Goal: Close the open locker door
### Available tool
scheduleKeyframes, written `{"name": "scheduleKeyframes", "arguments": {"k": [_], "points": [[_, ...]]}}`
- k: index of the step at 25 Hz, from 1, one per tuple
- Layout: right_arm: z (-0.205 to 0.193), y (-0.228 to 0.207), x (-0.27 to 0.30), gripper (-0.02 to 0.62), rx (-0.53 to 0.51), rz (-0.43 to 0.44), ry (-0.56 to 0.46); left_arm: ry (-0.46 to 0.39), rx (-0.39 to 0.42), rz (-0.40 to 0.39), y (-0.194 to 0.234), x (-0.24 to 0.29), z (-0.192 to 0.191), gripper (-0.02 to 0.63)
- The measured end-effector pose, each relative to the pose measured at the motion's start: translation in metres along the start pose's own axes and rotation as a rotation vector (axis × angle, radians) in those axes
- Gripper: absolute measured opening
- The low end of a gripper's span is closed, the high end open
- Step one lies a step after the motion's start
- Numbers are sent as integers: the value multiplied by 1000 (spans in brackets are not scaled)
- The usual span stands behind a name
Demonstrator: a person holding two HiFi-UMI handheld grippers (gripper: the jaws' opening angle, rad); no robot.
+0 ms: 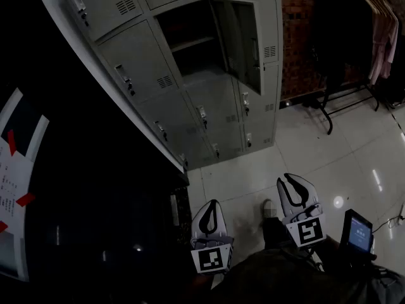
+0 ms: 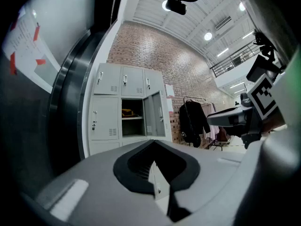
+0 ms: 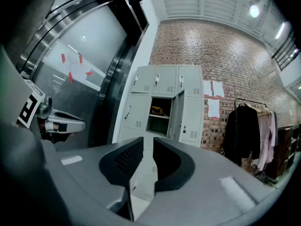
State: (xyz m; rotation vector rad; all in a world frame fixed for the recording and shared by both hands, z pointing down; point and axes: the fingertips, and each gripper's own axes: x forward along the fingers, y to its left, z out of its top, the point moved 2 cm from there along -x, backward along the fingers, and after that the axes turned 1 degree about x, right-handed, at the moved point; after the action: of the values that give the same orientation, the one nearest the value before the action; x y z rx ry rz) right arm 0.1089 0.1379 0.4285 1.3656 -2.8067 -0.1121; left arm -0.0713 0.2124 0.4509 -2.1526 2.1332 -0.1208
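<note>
One locker door (image 1: pixel 243 43) hangs open at twelve o'clock in the head view, well apart from both my grippers. It is plain grey metal with a small slotted vent, swung out from the right edge of its dark compartment (image 1: pixel 190 40), which has a shelf inside. My left gripper (image 1: pixel 213 204), at six o'clock, is clenched tip to tip on nothing. My right gripper (image 1: pixel 288 178), at five o'clock, has its jaws slightly parted and empty.

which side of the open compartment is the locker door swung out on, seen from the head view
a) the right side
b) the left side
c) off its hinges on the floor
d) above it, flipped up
a: the locker door stands swung out along the right edge of the open compartment.
</note>
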Motion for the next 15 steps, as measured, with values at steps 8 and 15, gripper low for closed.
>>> {"name": "scheduleKeyframes", "arguments": {"k": [8, 15], "points": [[3, -76, 98, 75, 3, 24, -20, -11, 7, 26, 6, 123, 14, 2], [9, -157, 198, 83, 4, 57, -25, -25, 14, 48, 7, 242, 31, 2]]}}
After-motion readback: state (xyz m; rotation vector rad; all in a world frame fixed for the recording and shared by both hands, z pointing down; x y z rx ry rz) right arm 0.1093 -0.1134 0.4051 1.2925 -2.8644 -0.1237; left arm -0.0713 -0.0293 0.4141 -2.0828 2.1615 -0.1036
